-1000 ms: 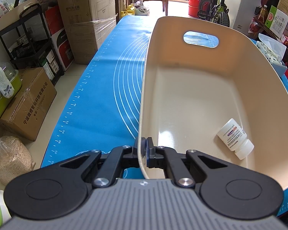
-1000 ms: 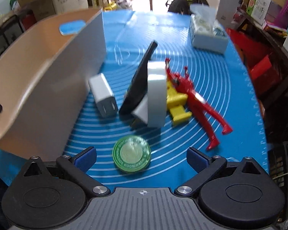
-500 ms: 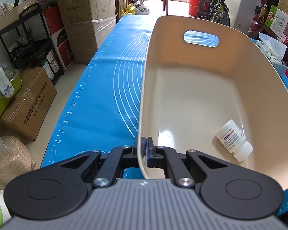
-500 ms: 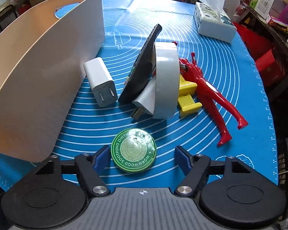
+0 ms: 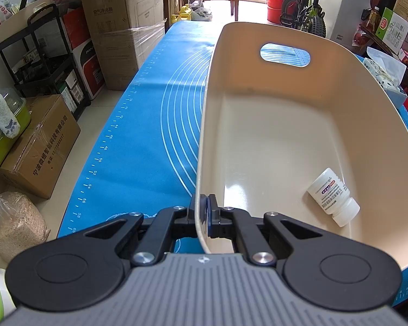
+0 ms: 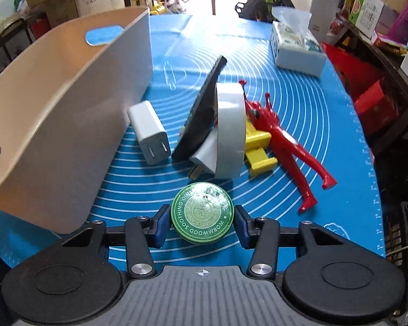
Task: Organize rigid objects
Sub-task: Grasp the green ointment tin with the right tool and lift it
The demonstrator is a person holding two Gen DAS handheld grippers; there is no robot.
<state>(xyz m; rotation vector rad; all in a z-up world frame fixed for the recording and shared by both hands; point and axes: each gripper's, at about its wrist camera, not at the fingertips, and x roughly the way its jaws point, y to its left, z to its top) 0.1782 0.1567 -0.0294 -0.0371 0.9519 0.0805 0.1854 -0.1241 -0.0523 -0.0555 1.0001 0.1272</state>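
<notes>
My left gripper (image 5: pixel 203 218) is shut on the near rim of a beige plastic bin (image 5: pixel 258 141); a white pill bottle (image 5: pixel 333 197) lies inside it. In the right wrist view the bin (image 6: pixel 54 125) stands at the left. My right gripper (image 6: pixel 202 224) has its blue pads closed against both sides of a round green ointment tin (image 6: pixel 202 212) on the blue mat. Beyond the tin lie a white charger (image 6: pixel 149 133), a black remote (image 6: pixel 201 114) leaning on a white tape roll (image 6: pixel 229 133), a second white plug (image 6: pixel 204 157), a yellow toy (image 6: pixel 258 149) and a red figure (image 6: pixel 285 141).
A tissue box (image 6: pixel 297 47) stands at the far right of the blue mat (image 6: pixel 299 103). Cardboard boxes (image 5: pixel 40 146) and a black shelf (image 5: pixel 40 62) stand on the floor left of the table. The table's right edge drops off beside red crates.
My right gripper moved forward and down to the green tin and closed its fingers onto it. The left gripper and bin barely moved.
</notes>
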